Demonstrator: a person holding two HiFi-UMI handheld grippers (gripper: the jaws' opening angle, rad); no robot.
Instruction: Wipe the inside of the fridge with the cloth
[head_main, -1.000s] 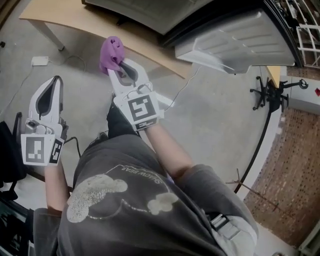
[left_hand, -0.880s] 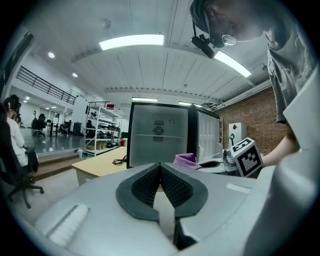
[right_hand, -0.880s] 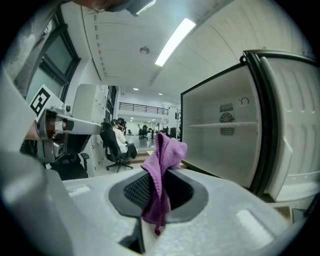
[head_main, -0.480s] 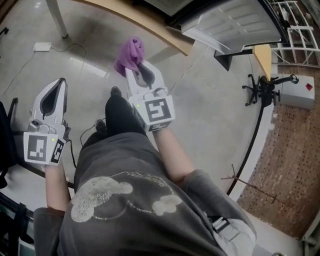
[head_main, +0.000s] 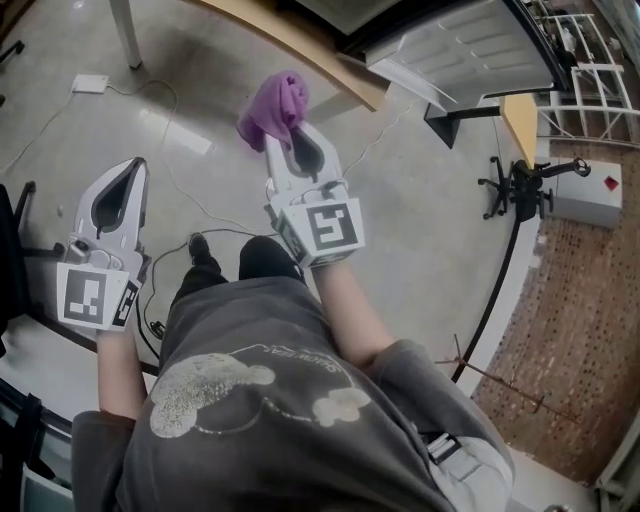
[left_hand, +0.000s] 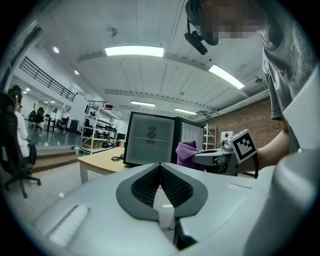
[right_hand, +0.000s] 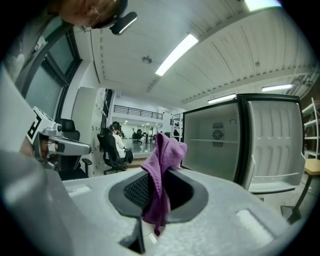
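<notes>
Our right gripper (head_main: 287, 132) is shut tight on the purple cloth (right_hand: 161, 167). The jaws pinch it near its middle, so a soft bunch sticks up past the tips and a small tail hangs down under them. Our left gripper (head_main: 136, 164) is closed too, with nothing in it, and we hold it off to the side, well apart from the cloth. We think the cloth is very light and floppy. It will bend and fold any way we push it, and it will not break or scratch anything. It does not look wet or slippery, but we cannot be sure of that. The hold looks good where it is, because a big soft part sticks out in front to rub with. We think a loose pinch could let it slide out when it drags on a wall, so the jaws should stay tight. In front of us the fridge (right_hand: 215, 137) stands on a wooden table (left_hand: 102, 160) with its door (right_hand: 277, 145) open. The cloth is up in the air, not touching the fridge yet, so the wiping is not started.
</notes>
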